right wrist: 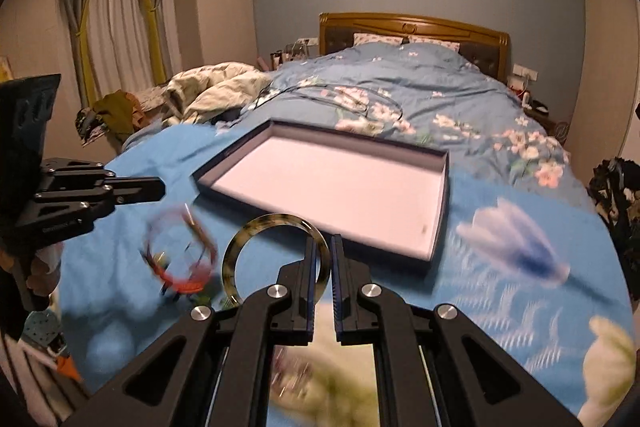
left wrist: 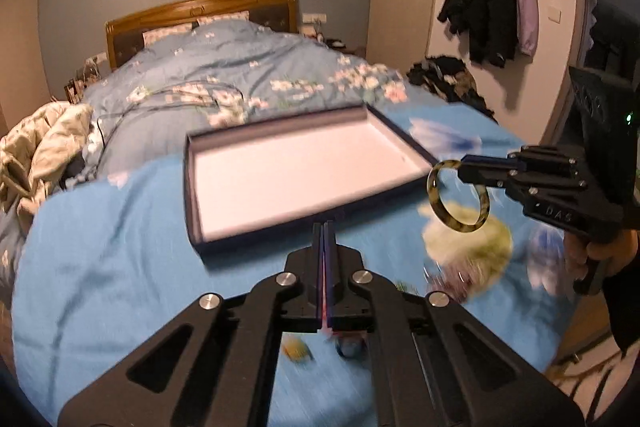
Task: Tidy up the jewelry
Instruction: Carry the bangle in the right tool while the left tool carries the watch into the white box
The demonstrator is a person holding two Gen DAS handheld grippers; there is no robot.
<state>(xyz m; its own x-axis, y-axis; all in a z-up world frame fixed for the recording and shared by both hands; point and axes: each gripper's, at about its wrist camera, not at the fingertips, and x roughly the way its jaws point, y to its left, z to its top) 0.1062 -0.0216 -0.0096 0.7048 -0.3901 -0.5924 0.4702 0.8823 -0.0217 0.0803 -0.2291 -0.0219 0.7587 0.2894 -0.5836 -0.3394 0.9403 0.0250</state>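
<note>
Jewelry is the concern here, and one piece of it, a mottled tortoiseshell bangle [right wrist: 276, 259], is clamped at its rim by the right gripper [right wrist: 322, 283] and held in the air just short of the near edge of the open tray [right wrist: 438, 227], which lies on the blue floral bedspread [right wrist: 500, 287] at the centre of both views. In the left wrist view the same bangle [left wrist: 458, 201] is seen at the right of the frame, hanging upright from the fingertips beside the tray's right corner [left wrist: 424, 155]. The left gripper [left wrist: 324, 239] is closed with nothing between its fingers and is pointed at the tray's near wall. To do the step well, the bangle should be carried over the low wall, lowered until it is close to the pale lining, and only then released, so that it is laid flat and not left to roll. The ring is thin, smooth and rigid, cream blotched with dark brown, and is judged likely to slip if the clamp is eased early. Blurred at the lower left of the right wrist view, a red and multicoloured bracelet [right wrist: 180, 259] lies on the bedspread, seemingly yet to be gathered.
</note>
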